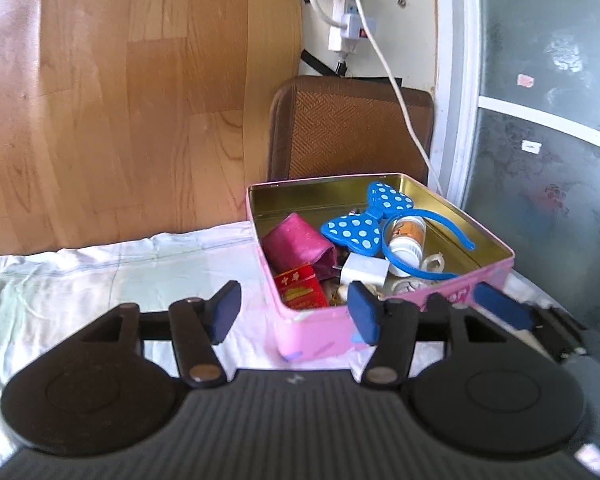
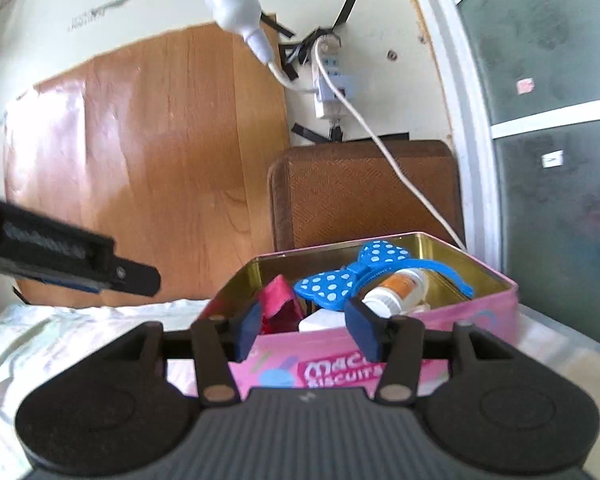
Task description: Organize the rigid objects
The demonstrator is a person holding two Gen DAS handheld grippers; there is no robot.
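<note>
Pink biscuit tin (image 1: pixel 312 326) at two o'clock holding blue polka-dot bow headband (image 1: pixel 374 216), left gripper (image 1: pixel 294 312) and right gripper (image 2: pixel 306 330) half-parted, gripping nothing

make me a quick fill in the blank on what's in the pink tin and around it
1. The headband in the pink tin carries a blue bow with white ____.
2. The small bottle with the orange label has a ____ cap.
3. The tin stands on a pale ____.
4. Nothing sits between the pads of the left tool, so it is ____.

Missing words: dots; white; cloth; open
</note>
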